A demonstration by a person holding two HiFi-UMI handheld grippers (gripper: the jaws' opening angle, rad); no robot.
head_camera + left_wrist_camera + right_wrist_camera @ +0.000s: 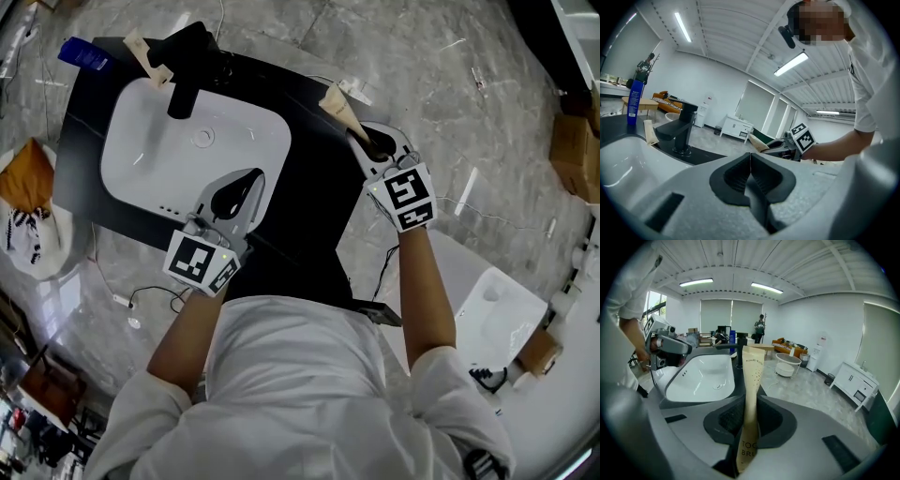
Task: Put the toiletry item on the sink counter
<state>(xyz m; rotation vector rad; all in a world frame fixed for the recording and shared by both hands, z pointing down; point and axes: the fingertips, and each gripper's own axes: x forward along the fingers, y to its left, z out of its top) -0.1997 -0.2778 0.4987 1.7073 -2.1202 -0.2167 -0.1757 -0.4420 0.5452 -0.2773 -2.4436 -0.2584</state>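
Two claws are out, and only one carries anything. The right claw (pixel 748 417) is clenched on the lower end of a slim beige paper packet (pixel 751 376). The print that shows suggests a toothbrush. The packet's long axis runs straight out along the jaws, so most of its length sticks forward past the tips.

In the head view the packet (pixel 339 107) points away from the person and a little to the left. Its free end lies over the right edge of the black worktop (pixel 309 164), and the right claw (pixel 368 141) sits at that edge. The bare strip to the right of the white basin (pixel 159 155) is thus just left of the packet and below it. A short move left and down, with the packet laid flat, looks like all that setting it down needs.

The left claw (pixel 236 195) is clenched on nothing and hangs over the basin's near rim, farther from that strip. A black tap (pixel 186 73) stands at the back.
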